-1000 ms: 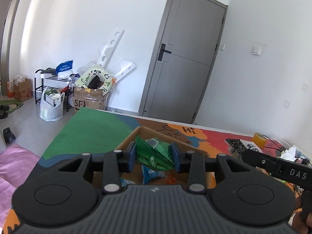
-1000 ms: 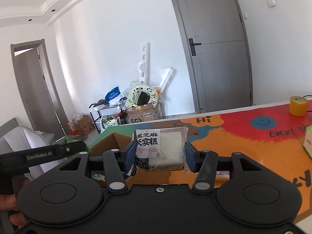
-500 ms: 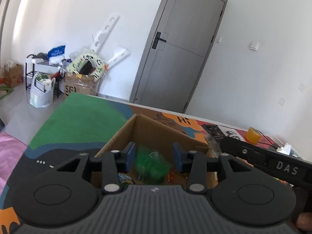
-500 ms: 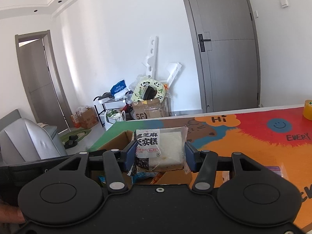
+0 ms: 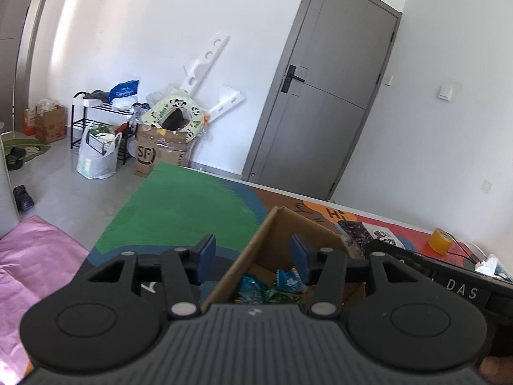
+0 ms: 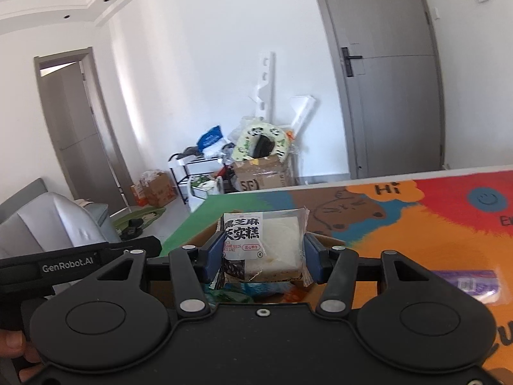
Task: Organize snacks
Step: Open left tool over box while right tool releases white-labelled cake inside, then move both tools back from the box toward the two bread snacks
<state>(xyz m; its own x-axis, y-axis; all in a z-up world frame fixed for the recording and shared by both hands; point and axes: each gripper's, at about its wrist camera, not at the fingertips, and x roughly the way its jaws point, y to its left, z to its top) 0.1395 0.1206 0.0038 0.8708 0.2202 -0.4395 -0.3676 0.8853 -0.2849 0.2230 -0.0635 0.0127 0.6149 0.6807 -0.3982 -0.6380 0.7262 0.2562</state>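
Evidently light and soft, the wrapped sesame cake (image 6: 263, 245) sits pinched by its sides between the right gripper (image 6: 263, 253) pads, just above the cardboard box (image 5: 256, 250), so squeeze gently, while the left gripper (image 5: 253, 256) hangs spread and empty.

A matt brown cardboard box (image 5: 288, 234) is holding crinkled, shiny foil packets (image 5: 253, 285), while a clear glossy plastic wrapper is covering the cake (image 6: 264, 247) pressed between the right gripper's (image 6: 263, 256) blue rubbery pads (image 6: 215, 256). Matt black plastic, ribbed at the base, is forming the left gripper (image 5: 253, 256). A smooth printed mat (image 5: 179, 205) is covering the table.
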